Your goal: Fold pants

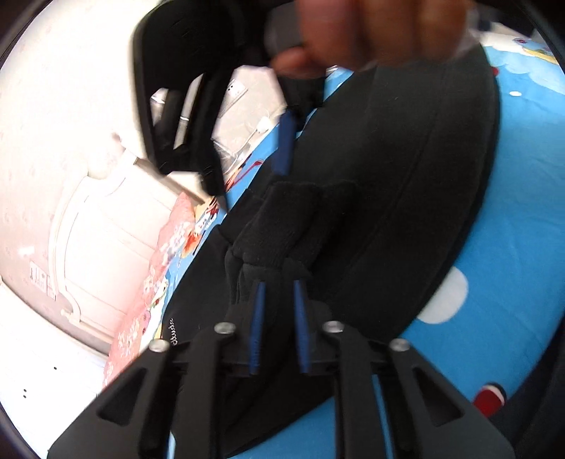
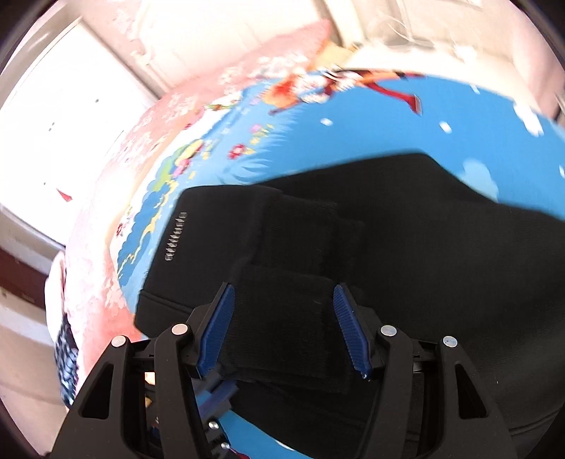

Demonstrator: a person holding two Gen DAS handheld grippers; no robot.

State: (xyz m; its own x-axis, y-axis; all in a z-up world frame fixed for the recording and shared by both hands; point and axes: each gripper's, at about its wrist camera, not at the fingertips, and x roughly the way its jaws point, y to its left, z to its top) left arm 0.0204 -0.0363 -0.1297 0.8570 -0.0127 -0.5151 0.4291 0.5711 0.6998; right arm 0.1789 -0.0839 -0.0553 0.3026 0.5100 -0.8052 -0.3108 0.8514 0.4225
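Black pants lie on a blue cartoon bedsheet, with the leg cuffs folded over onto the body. My left gripper is shut on the bunched black cuff fabric. The right gripper shows in the left wrist view above the pants, held by a hand. In the right wrist view the pants fill the middle, with a small white logo near their left edge. My right gripper is open, its blue pads astride a ribbed cuff.
A pink floral blanket lies along the bed's edge; it also shows in the right wrist view. White cabinets stand behind the bed. The blue sheet extends beyond the pants.
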